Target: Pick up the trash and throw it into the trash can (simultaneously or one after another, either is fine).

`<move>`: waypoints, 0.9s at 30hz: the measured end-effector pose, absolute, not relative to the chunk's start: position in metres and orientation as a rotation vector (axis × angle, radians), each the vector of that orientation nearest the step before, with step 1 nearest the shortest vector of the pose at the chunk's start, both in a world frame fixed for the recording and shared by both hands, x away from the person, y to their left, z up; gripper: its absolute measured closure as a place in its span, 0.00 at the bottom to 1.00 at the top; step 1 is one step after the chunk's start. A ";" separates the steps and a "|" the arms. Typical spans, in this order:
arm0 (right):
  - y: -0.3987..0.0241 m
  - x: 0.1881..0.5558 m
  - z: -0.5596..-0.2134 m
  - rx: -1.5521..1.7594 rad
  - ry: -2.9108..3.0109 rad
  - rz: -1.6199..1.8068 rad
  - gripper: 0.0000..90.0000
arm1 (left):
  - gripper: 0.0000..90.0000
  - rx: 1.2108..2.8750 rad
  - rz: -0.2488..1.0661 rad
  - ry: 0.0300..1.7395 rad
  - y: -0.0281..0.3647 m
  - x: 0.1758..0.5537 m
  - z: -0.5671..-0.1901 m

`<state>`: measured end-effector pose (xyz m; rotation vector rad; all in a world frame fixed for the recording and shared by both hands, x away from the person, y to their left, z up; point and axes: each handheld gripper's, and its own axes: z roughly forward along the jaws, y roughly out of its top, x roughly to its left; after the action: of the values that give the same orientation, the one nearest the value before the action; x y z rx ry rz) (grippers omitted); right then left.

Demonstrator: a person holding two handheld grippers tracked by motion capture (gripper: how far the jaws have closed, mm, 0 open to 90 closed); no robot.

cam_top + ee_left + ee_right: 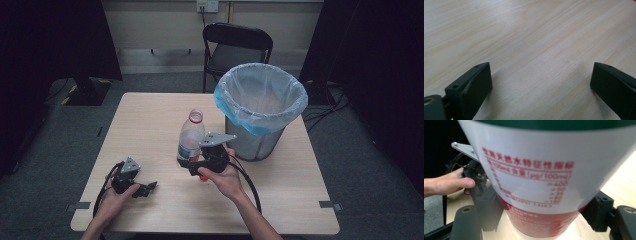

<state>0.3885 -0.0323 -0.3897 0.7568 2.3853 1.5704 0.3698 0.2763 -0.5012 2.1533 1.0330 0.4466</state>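
A person sits at a pale wooden table [150, 125] with a two-jaw gripper in each hand. The right gripper [192, 164] is clamped on a clear plastic bottle [190, 140] around its lower part, over the white and red label; in the right gripper view the black jaws press against both sides of the bottle [534, 182]. The bottle stands roughly upright, with a pinkish cap on top, near the middle of the table and just left of a wire-mesh waste bin [260, 107] lined with a blue bag. A small red object peeks out beneath the right hand; I cannot tell what it is.

The left gripper [147, 189] rests low near the table's front-left edge, jaws spread apart with nothing but bare wood [536, 45] between them.

As I read it, the bottle has been picked up, so the grasp is done. Carrying it over the rim of the bin and letting go are not yet done; the bin's mouth looks open and unobstructed. A dark folding chair [235, 47] stands behind the table.
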 end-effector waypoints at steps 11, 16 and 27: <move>-0.034 0.382 -0.368 0.709 2.380 1.616 0.30 | 0.04 2.153 0.447 1.033 0.276 0.370 -0.501; -0.039 0.380 -0.355 0.701 2.345 1.659 0.30 | 0.04 2.153 0.447 1.033 0.276 0.370 -0.501; -0.051 0.378 -0.321 0.666 2.272 1.742 0.30 | 0.04 2.153 0.449 1.033 0.276 0.370 -0.501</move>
<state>0.3782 -0.0513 -0.3213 0.6664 2.2719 1.7421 0.3697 0.2762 -0.5013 2.1528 1.0332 0.4495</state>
